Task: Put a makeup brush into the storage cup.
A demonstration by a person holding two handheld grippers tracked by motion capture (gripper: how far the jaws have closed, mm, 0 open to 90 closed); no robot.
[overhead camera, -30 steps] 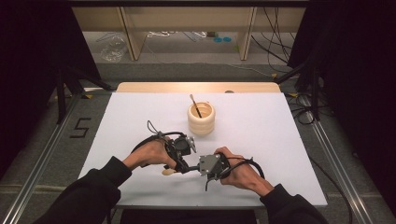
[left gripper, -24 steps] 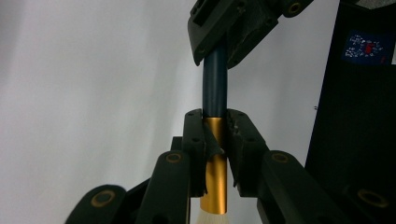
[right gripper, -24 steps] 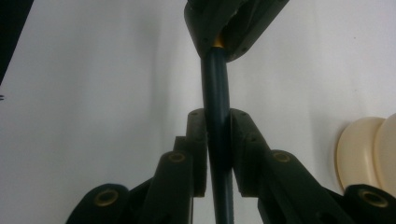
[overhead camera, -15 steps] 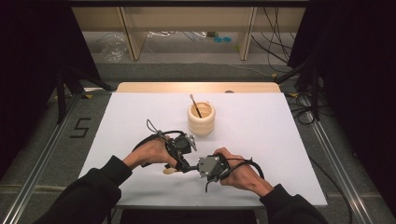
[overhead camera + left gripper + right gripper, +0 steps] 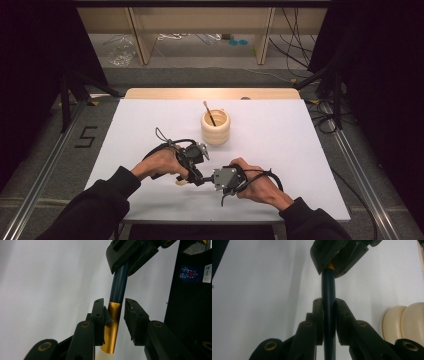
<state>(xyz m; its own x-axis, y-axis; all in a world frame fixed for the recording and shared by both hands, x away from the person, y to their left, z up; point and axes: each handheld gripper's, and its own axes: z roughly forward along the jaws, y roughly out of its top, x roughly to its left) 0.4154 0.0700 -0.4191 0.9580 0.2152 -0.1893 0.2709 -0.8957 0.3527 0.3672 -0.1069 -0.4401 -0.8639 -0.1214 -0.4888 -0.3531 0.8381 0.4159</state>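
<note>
Near the lower middle of the high view, both hands meet over the white table (image 5: 310,150), each holding 1 claw, with a slim brush-like tool (image 5: 192,179) spanning the short gap between them. Left of centre sits the left claw (image 5: 196,176), and just right of it the right claw (image 5: 207,180), the 2 tips nearly meeting. From the left gripper view, the tool's gold band (image 5: 112,327) stands upright in the lower middle of the frame between the left claw's jaws, which have just been opening: the left-hand pad (image 5: 100,320) is against or very near the gold band, while a clear gap shows between the band and the right-hand pad (image 5: 133,320), so this claw is no longer pressing on it. Above the band, the dark blue handle (image 5: 119,285) runs up to the top of that frame into the other claw. From the right gripper view, the same dark blue handle (image 5: 328,305) runs straight up the centre, and the right claw (image 5: 328,305) is clamped on it, both pads tight against its sides. Above the hands in the high view, near the frame's centre, stands a cream ribbed cup (image 5: 215,127) with a thin stick (image 5: 209,113) leaning inside it, well apart from both claws.
</note>
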